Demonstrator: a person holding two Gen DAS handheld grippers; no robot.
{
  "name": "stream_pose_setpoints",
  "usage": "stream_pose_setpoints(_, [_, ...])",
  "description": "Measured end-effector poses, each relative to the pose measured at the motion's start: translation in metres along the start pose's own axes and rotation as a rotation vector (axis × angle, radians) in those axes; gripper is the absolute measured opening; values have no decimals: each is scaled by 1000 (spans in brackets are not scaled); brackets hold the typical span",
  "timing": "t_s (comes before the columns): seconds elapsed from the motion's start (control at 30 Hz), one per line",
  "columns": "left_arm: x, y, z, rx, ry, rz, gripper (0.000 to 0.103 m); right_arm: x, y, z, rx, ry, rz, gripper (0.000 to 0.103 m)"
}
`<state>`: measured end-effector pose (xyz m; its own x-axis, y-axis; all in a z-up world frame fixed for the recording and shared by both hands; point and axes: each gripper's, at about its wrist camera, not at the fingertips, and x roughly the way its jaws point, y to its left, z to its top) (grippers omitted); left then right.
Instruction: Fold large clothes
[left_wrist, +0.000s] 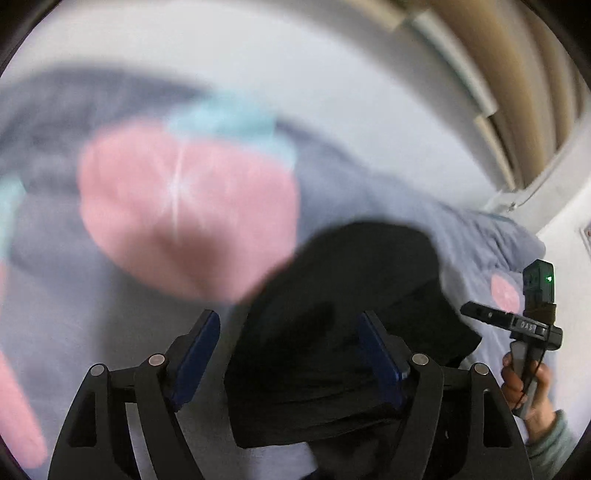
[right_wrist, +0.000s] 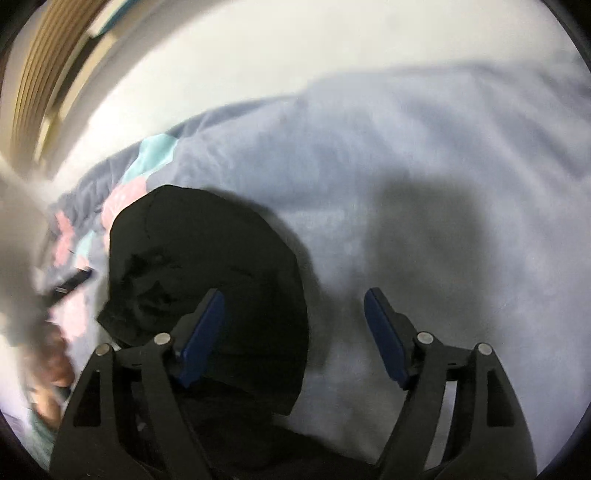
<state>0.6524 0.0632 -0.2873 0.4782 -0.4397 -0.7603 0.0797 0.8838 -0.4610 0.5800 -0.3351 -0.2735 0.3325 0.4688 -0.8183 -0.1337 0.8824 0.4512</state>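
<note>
A black garment (left_wrist: 332, 295) lies bunched on a lilac-grey bed cover (left_wrist: 351, 177) with pink and teal patches. My left gripper (left_wrist: 288, 315) hangs just over it, open wide; the cloth lies beneath and between the blue pads (left_wrist: 382, 358), not pinched. The right wrist view shows the same garment (right_wrist: 207, 258) at lower left. My right gripper (right_wrist: 295, 295) is open above its right edge, the left finger over the cloth and the right finger over bare cover (right_wrist: 424, 166). The right gripper's body (left_wrist: 535, 317) shows at the far right, held by a hand (left_wrist: 521, 380).
Wooden slats (left_wrist: 517, 74) and a white frame run along the far side of the bed; the same slats (right_wrist: 40, 74) show at upper left in the right wrist view. A blurred hand (right_wrist: 55, 369) and a dark tool part (right_wrist: 72, 282) sit left of the garment.
</note>
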Motion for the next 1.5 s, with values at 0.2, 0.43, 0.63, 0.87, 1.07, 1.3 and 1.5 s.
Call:
stream_pose_setpoints(0.2, [48, 9, -13, -67, 104, -65, 77, 48, 6, -2, 53, 111, 77, 72])
stream_pose_setpoints(0.43, [11, -31, -25, 77, 12, -4, 11, 22, 58, -12, -109, 59, 13, 13])
stream_pose_setpoints(0.63, [-86, -86, -62, 238, -169, -24, 11, -71, 105, -62, -276, -99, -11, 9])
stream_pose_setpoints(0.87, [-194, -141, -162, 430, -264, 30, 12, -168, 139, -169, -400, -261, -97, 9])
stream_pose_setpoints(1.07, [-226, -140, -276, 428, -151, 112, 18, -198, 130, -264, -331, -259, -153, 16])
stream_pose_setpoints(1.3, [-215, -68, -347, 148, 34, 242, 14, -201, 65, -306, -108, -128, -213, 21])
stream_pose_setpoints(1.5, [-268, -115, -299, 220, -102, 213, 15, -241, 98, -295, -159, -185, -149, 29])
